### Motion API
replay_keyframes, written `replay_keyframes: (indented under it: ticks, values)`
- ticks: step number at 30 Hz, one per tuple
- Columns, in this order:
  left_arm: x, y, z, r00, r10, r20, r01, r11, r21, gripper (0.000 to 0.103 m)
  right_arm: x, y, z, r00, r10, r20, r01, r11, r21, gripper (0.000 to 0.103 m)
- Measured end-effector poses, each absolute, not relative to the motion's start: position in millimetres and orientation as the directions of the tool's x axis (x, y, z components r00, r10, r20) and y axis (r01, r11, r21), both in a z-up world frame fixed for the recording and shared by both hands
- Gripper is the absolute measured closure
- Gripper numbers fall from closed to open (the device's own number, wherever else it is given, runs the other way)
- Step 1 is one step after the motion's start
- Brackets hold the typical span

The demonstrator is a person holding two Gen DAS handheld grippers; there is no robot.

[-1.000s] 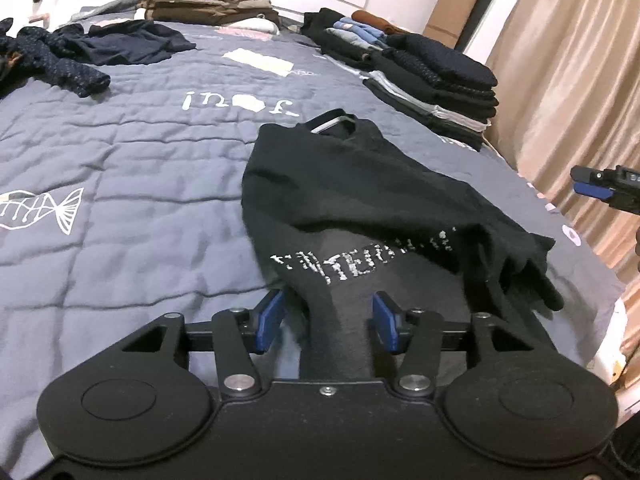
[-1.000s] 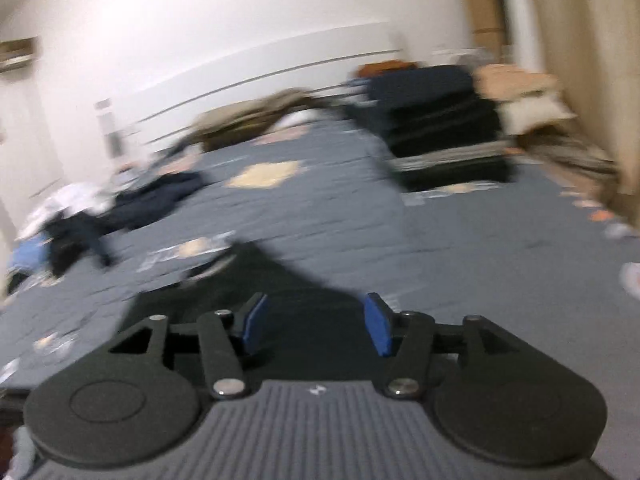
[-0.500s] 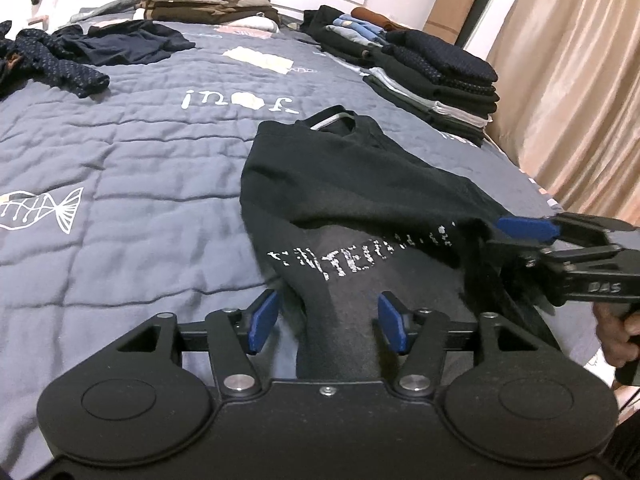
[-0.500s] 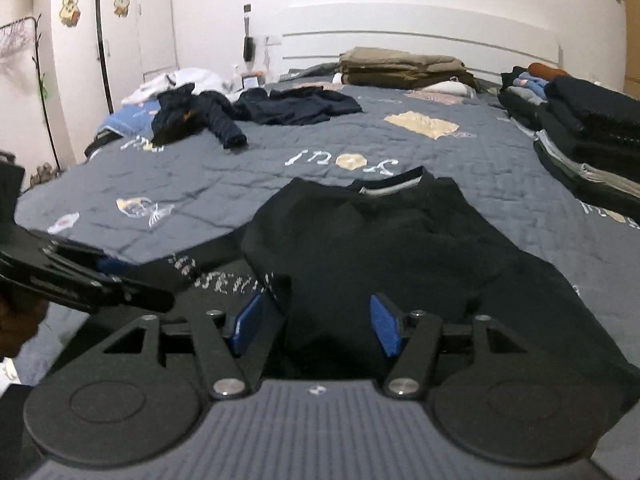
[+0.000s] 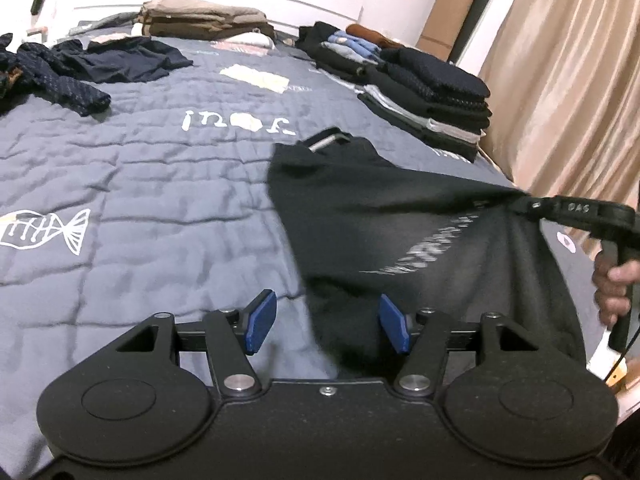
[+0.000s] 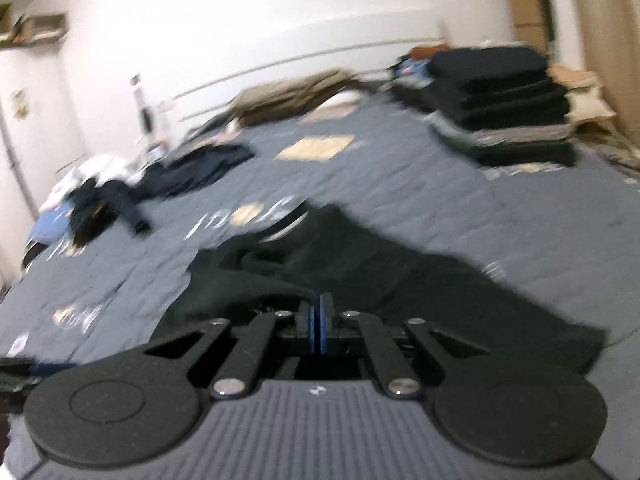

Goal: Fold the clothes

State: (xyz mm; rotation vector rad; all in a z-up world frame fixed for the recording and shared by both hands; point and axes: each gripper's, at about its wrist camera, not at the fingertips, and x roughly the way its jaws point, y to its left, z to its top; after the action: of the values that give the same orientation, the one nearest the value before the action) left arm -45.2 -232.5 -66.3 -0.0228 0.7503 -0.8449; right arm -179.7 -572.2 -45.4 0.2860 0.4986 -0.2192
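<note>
A black T-shirt [image 5: 380, 200] with white lettering lies on the grey-blue quilt [image 5: 140, 180], collar toward the headboard. My left gripper [image 5: 327, 324] is open low over the shirt's near hem; cloth lies between the blue pads without being pressed. My right gripper [image 5: 516, 200] reaches in from the right, held by a hand [image 5: 612, 280], and is shut on the shirt's right edge, which it lifts taut. In the blurred right wrist view the right gripper [image 6: 319, 322] has its pads together, with the T-shirt [image 6: 400, 280] spread beyond them.
A stack of folded dark clothes [image 5: 432, 92] stands at the bed's right edge beside a beige curtain [image 5: 560, 80]. Loose dark garments [image 5: 80, 68] lie at the far left. A tan folded pile [image 5: 204, 20] sits by the headboard.
The right gripper has shut on the shirt's right edge and pulled it up and rightward, dragging the lettering with it. The left gripper stayed put, its jaws slightly wider.
</note>
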Motion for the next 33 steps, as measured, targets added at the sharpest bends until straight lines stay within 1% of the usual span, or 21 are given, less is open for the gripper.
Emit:
replay_keyframes:
  ticks: [5,10,12,17,18,20,21,23,24,25,30,32,33]
  values:
    - [-41.3,-232.5,-67.7,0.428,-0.679,-0.596,0.665,0.684,-0.301,0.046,-191.1,-609.0,-48.4,0.811,-0.247,-0.531,0.388,0.905,0.172,0.101]
    - [-44.5,-246.0,-73.3,0.406,-0.685,-0.604,0.694,0.661,-0.283,0.046,-191.9,-626.2,-55.3,0.746,-0.372,-0.553,0.476,0.878,0.052,0.101]
    - [-45.0,-254.5,-76.7,0.394,-0.692,-0.605,0.707,0.649,-0.282,0.046,-192.3,-634.5,-58.0,0.725,-0.401,-0.56,0.502,0.865,0.029,0.101]
    - [-42.8,-273.2,-82.9,0.373,-0.716,-0.591,0.725,0.622,-0.296,0.046,-184.5,-636.8,-67.7,0.677,-0.371,-0.635,0.459,0.888,-0.03,0.1]
    - [-41.5,-276.2,-83.8,0.373,-0.717,-0.589,0.724,0.622,-0.299,0.046,-184.8,-636.1,-66.4,0.675,-0.365,-0.641,0.451,0.892,-0.032,0.098]
    - [-37.3,-280.3,-84.9,0.375,-0.721,-0.582,0.721,0.622,-0.305,0.048,-188.6,-635.6,-60.2,0.685,-0.352,-0.638,0.441,0.897,-0.021,0.096]
    - [-34.7,-280.9,-84.8,0.38,-0.725,-0.575,0.719,0.623,-0.309,0.05,-192.2,-636.8,-55.2,0.697,-0.339,-0.632,0.438,0.899,0.002,0.096]
    - [-29.2,-281.9,-84.0,0.399,-0.724,-0.563,0.717,0.629,-0.301,0.059,-200.3,-640.4,-45.7,0.724,-0.311,-0.616,0.435,0.898,0.058,0.094]
    - [-26.2,-282.8,-84.1,0.409,-0.719,-0.562,0.715,0.635,-0.292,0.071,-204.9,-642.5,-41.8,0.739,-0.3,-0.604,0.437,0.895,0.09,0.092]
    - [-22.5,-283.3,-84.8,0.42,-0.711,-0.564,0.707,0.646,-0.287,0.074,-207.7,-644.5,-39.4,0.75,-0.292,-0.594,0.437,0.893,0.113,0.092]
    - [-1.2,-289.0,-96.3,0.457,-0.662,-0.594,0.642,0.708,-0.295,0.074,-212.3,-644.1,-38.4,0.778,-0.255,-0.574,0.413,0.896,0.161,0.09]
    - [3.3,-294.8,-102.2,0.449,-0.648,-0.616,0.641,0.714,-0.283,0.074,-210.6,-640.3,-41.6,0.793,-0.205,-0.574,0.377,0.905,0.197,0.085]
    - [4.5,-297.5,-104.8,0.447,-0.645,-0.62,0.639,0.715,-0.283,0.073,-208.4,-637.2,-44.0,0.798,-0.178,-0.576,0.359,0.908,0.217,0.08]
